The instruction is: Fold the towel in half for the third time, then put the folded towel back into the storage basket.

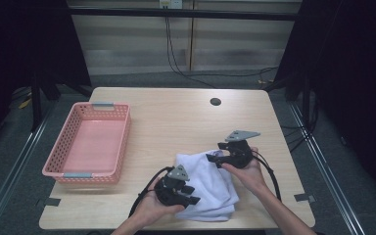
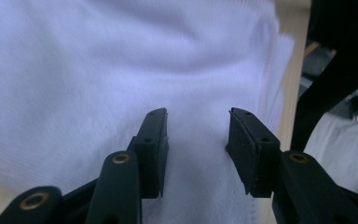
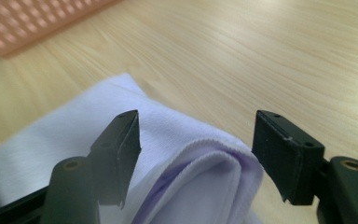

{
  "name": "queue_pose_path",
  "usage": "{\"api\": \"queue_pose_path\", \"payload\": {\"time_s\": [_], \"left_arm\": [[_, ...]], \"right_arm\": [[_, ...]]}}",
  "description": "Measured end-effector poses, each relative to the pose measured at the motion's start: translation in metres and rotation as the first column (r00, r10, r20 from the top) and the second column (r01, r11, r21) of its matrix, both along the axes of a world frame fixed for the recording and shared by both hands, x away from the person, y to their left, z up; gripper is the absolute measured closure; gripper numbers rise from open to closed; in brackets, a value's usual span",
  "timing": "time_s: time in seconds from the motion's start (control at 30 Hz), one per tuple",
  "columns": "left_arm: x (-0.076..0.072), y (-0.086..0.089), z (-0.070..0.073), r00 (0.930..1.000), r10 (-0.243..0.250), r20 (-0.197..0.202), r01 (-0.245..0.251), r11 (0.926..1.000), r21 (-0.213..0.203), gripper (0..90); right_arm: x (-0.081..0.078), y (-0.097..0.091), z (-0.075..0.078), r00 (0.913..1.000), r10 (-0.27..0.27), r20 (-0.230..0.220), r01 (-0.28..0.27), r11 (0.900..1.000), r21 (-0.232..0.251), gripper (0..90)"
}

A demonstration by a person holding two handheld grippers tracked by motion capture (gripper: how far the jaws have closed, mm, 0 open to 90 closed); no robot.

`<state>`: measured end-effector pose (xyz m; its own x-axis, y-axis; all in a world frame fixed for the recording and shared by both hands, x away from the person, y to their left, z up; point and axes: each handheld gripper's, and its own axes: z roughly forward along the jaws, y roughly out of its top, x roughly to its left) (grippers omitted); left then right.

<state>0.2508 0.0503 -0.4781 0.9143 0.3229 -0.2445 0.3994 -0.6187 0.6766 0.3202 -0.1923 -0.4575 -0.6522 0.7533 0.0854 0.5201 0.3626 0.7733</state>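
A folded white cloth (image 1: 208, 183) is seen lying on the near middle of the wooden counter (image 1: 176, 117), a little right of centre, with its layered edges stacked loosely. It is flanked by both tools.

The left tool (image 1: 192, 195) is held in the person's left hand (image 1: 152, 208) at the cloth's near left corner and is aimed to the right across the fabric. In the left gripper view, its jaws are shown apart, with the cloth (image 2: 121, 70) spread beneath and between them; the pads (image 2: 151, 149) are not pressed on it, and the fabric is not pinched.

The right tool (image 1: 213, 159) is held in the right hand (image 1: 248, 171) at the cloth's far right edge and is pointed to the left. In the right gripper view, its jaws are seen standing wide apart, with a folded, rounded corner of the cloth (image 3: 200, 172) lying in the gap between them. Neither pad (image 3: 282, 154) is closed on that fold.

A pink perforated basket (image 1: 61, 156) is set on the left part of the counter, well apart from the cloth, with grey handles at its far and near ends. A small dark round hole (image 1: 215, 102) is seen in the counter near its far edge. Black cables are trailed from both tools toward the near edge.
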Motion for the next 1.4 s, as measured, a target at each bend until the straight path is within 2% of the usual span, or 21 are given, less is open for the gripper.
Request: {"api": "queue_pose_path", "payload": {"time_s": [0.07, 0.2, 0.27, 0.37, 0.4, 0.43, 0.47, 0.5, 0.53, 0.57, 0.63, 0.7, 0.77, 0.83, 0.9, 0.97, 1.0, 1.17, 1.27, 1.37, 1.4], "left_arm": [[0.000, 0.002, -0.003, 1.0000, 0.003, -0.006, -0.003, 1.0000, -0.008, 57.0], [-0.002, 0.009, -0.004, 0.9993, 0.019, -0.031, -0.021, 0.9989, -0.043, 55.3], [-0.007, 0.012, 0.000, 0.9996, 0.023, -0.018, -0.024, 0.9988, -0.043, 51.1], [-0.017, 0.024, 0.009, 0.9989, 0.046, 0.007, -0.046, 0.9967, -0.067, 45.7], [-0.021, 0.030, 0.011, 0.9980, 0.059, 0.022, -0.058, 0.9969, -0.053, 45.1], [-0.024, 0.037, 0.011, 0.9977, 0.064, 0.022, -0.063, 0.9970, -0.046, 41.9], [-0.026, 0.043, 0.010, 0.9959, 0.086, 0.027, -0.086, 0.9959, -0.031, 41.5], [-0.029, 0.050, 0.006, 0.9938, 0.106, 0.034, -0.105, 0.9940, -0.032, 39.7], [-0.030, 0.055, 0.002, 0.9934, 0.114, 0.014, -0.114, 0.9932, -0.024, 37.5], [-0.030, 0.058, -0.002, 0.9914, 0.131, -0.006, -0.131, 0.9913, -0.014, 37.4], [-0.030, 0.057, -0.007, 0.9930, 0.113, -0.035, -0.113, 0.9936, 0.002, 32.8], [-0.031, 0.049, -0.010, 0.9939, 0.104, -0.036, -0.104, 0.9945, -0.003, 32.6], [-0.030, 0.043, -0.012, 0.9949, 0.100, -0.016, -0.099, 0.9945, 0.035, 32.5], [-0.028, 0.039, -0.013, 0.9964, 0.084, -0.004, -0.084, 0.9956, 0.042, 34.7], [-0.026, 0.038, -0.012, 0.9951, 0.099, -0.008, -0.098, 0.9938, 0.053, 40.3], [-0.027, 0.036, -0.013, 0.9949, 0.096, 0.030, -0.098, 0.9936, 0.057, 48.8], [-0.027, 0.036, -0.013, 0.9945, 0.099, 0.035, -0.101, 0.9930, 0.062, 52.4], [-0.025, 0.036, -0.013, 0.9967, 0.075, 0.030, -0.077, 0.9946, 0.070, 69.6], [-0.024, 0.037, -0.013, 0.9966, 0.081, 0.013, -0.082, 0.9947, 0.062, 72.6], [-0.021, 0.037, -0.013, 0.9968, 0.079, -0.010, -0.079, 0.9956, 0.052, 73.3], [-0.020, 0.037, -0.012, 0.9969, 0.077, -0.013, -0.076, 0.9951, 0.062, 73.6]], "right_arm": [[0.004, 0.005, -0.009, 0.9984, -0.055, -0.014, 0.053, 0.9918, -0.116, 41.6], [0.000, -0.012, -0.023, 0.9908, -0.110, -0.078, 0.096, 0.9804, -0.172, 45.3], [-0.003, -0.023, -0.027, 0.9887, -0.110, -0.101, 0.096, 0.9855, -0.140, 41.8], [-0.007, -0.028, -0.027, 0.9914, -0.100, -0.084, 0.087, 0.9854, -0.147, 38.4], [-0.007, -0.029, -0.028, 0.9926, -0.091, -0.080, 0.080, 0.9880, -0.132, 36.9], [-0.007, -0.030, -0.027, 0.9927, -0.086, -0.084, 0.078, 0.9915, -0.104, 32.3], [-0.007, -0.033, -0.024, 0.9918, -0.073, -0.105, 0.069, 0.9966, -0.045, 31.9], [-0.006, -0.035, -0.022, 0.9935, -0.059, -0.097, 0.058, 0.9982, -0.017, 31.1], [-0.007, -0.035, -0.020, 0.9944, -0.045, -0.095, 0.045, 0.9990, -0.005, 29.1], [-0.007, -0.035, -0.020, 0.9944, -0.039, -0.099, 0.039, 0.9993, -0.003, 26.8], [-0.006, -0.036, -0.024, 0.9923, -0.029, -0.121, 0.028, 0.9995, -0.013, 25.8], [-0.006, -0.035, -0.032, 0.9884, -0.026, -0.149, 0.025, 0.9996, -0.011, 24.0], [-0.005, -0.034, -0.037, 0.9867, -0.015, -0.162, 0.012, 0.9997, -0.020, 23.5], [-0.005, -0.034, -0.039, 0.9844, -0.016, -0.175, 0.012, 0.9997, -0.022, 23.9], [-0.005, -0.034, -0.042, 0.9833, -0.005, -0.182, 0.001, 0.9998, -0.021, 24.2], [-0.005, -0.033, -0.042, 0.9838, -0.003, -0.179, -0.001, 0.9997, -0.024, 26.4], [-0.005, -0.033, -0.041, 0.9824, 0.020, -0.186, -0.023, 0.9996, -0.016, 33.9], [-0.007, -0.031, -0.040, 0.9734, 0.063, -0.220, -0.061, 0.9980, 0.018, 55.0], [-0.006, -0.031, -0.040, 0.9690, 0.084, -0.232, -0.078, 0.9964, 0.032, 61.3], [-0.009, -0.029, -0.038, 0.9703, 0.082, -0.228, -0.077, 0.9966, 0.029, 68.2], [-0.010, -0.028, -0.037, 0.9717, 0.078, -0.223, -0.075, 0.9970, 0.020, 69.1]]}}
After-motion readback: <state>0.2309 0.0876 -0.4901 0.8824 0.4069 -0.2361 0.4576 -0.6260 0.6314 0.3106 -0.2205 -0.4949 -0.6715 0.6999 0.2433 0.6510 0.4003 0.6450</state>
